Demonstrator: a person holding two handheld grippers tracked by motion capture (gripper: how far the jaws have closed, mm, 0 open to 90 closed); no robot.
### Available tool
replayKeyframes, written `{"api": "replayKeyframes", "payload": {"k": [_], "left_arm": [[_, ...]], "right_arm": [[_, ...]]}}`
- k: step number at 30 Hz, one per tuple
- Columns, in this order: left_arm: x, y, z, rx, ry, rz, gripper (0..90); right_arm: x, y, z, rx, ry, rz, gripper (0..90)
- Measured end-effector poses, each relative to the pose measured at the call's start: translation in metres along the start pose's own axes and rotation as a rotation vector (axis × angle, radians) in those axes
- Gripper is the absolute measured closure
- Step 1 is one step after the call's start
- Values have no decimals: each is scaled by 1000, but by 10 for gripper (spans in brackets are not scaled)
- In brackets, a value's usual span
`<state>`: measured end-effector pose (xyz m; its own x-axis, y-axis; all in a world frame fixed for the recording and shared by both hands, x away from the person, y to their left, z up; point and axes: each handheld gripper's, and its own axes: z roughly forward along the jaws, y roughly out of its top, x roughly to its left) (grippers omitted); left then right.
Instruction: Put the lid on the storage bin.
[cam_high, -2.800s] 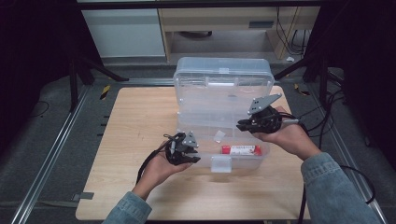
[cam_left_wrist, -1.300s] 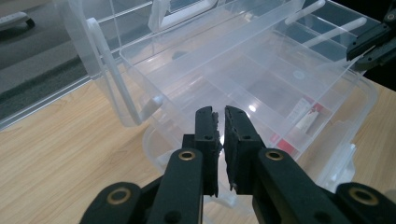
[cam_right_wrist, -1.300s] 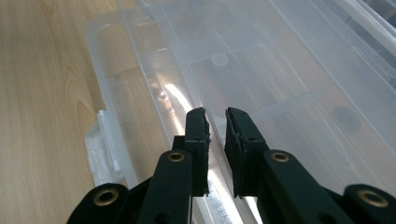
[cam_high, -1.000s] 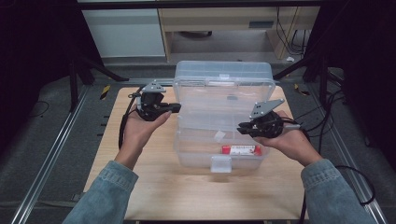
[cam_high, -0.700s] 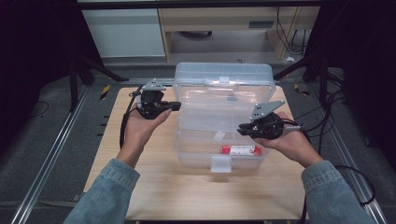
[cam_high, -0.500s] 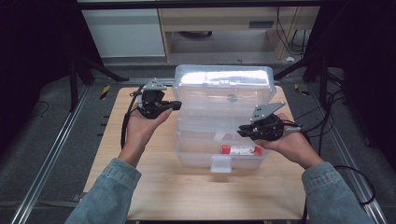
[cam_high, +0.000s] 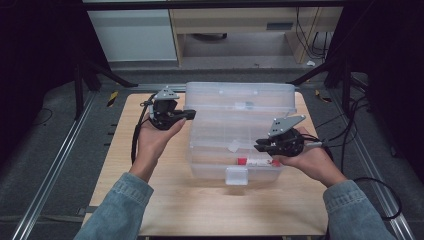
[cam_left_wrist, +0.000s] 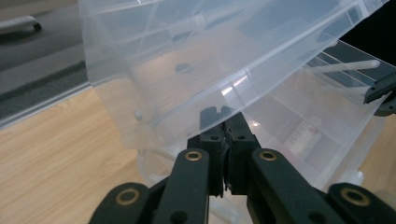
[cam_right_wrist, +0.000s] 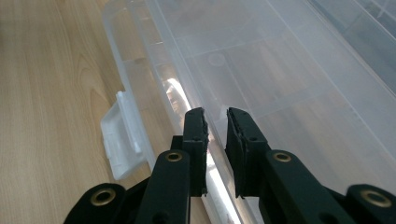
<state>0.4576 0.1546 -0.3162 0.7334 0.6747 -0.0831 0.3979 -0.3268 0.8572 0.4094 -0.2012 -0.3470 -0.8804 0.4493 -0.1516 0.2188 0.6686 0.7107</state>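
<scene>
Dark floor is surrounding a wooden table (cam_high: 165, 200), and behind it a white cabinet (cam_high: 132, 35) is standing. On the table a clear plastic box (cam_high: 235, 135) is lying a little right of the middle, with its lid (cam_high: 240, 97) half lifted at the far side. A white latch (cam_high: 236, 175) is hanging on the near wall of the box, and a small red and white thing (cam_high: 255, 161) is lying inside, near that wall.

At the left far corner of the box, the left gripper (cam_high: 186, 114) is pointing to the right. Its jaws are pressed together, and in the left gripper view the tips (cam_left_wrist: 223, 122) are sitting just under the edge of the lifted lid (cam_left_wrist: 210, 56); I cannot tell if they are pinching it.

From the right side, the right gripper (cam_high: 259, 147) is reaching over the near right part of the box. In the right gripper view its jaws (cam_right_wrist: 215, 122) are standing narrow, with a small gap and nothing between them, above the near wall of the box (cam_right_wrist: 140, 88), close to the latch (cam_right_wrist: 119, 140).
</scene>
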Motion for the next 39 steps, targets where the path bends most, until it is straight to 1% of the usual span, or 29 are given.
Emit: {"api": "replayKeyframes", "payload": {"k": [4,8,9,11,18,21,24,28,31,34,39], "left_arm": [[-1,-4,-1,-4,-10,-7,872],[-2,-7,-2,4,-15,-2,871],[-2,-8,-2,4,-17,-3,870],[-2,-9,-2,7,-18,-1,868],[-5,-14,-3,21,-31,8,863],[-6,-16,-4,25,-32,12,857],[-8,-20,-4,28,-37,15,857],[-10,-26,-4,43,-42,27,858],[-12,-30,-4,50,-41,37,858],[-14,-33,-3,52,-46,35,858],[-15,-38,-3,56,-54,35,858]], "right_arm": [[2,-3,0,-10,1,11,777],[3,-5,0,-7,-1,16,763],[4,-5,0,-6,-2,18,734],[4,-4,-2,-12,-3,36,639],[3,-8,-24,-65,-45,79,578],[2,-12,-33,-76,-78,95,544],[0,-17,-39,-91,-99,111,554],[-4,-25,-45,-96,-129,137,641],[-7,-30,-47,-96,-138,159,696],[-10,-37,-47,-97,-145,186,741],[-11,-43,-47,-103,-151,210,766]]}}
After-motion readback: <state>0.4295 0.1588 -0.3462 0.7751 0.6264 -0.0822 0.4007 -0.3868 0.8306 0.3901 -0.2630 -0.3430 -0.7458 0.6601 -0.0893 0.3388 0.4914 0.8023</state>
